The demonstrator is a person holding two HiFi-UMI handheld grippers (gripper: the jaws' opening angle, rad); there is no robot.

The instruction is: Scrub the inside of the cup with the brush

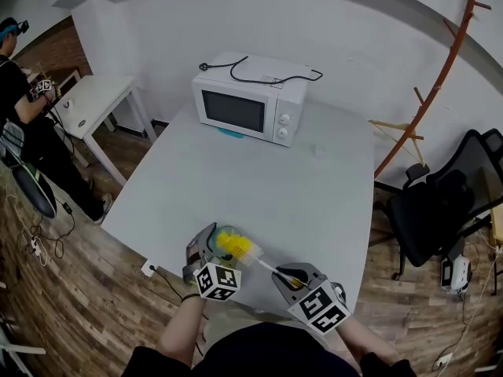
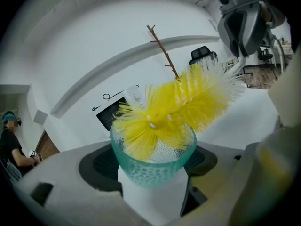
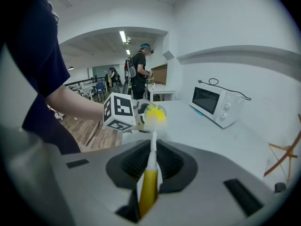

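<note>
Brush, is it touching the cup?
Touching. The left gripper view shows the brush with yellow bristles pushed inside the cup, spilling over its rim.

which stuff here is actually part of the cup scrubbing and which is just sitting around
In the job: teal dimpled glass cup, in the left gripper; yellow-bristled brush with white stem, in the right gripper.
Lying about: white microwave, black office chair, wooden coat stand, white side table.

brush (image 1: 237,248) in the cup (image 1: 223,233) near the front edge of the table (image 1: 259,187), microwave (image 1: 247,100) well behind it
</note>
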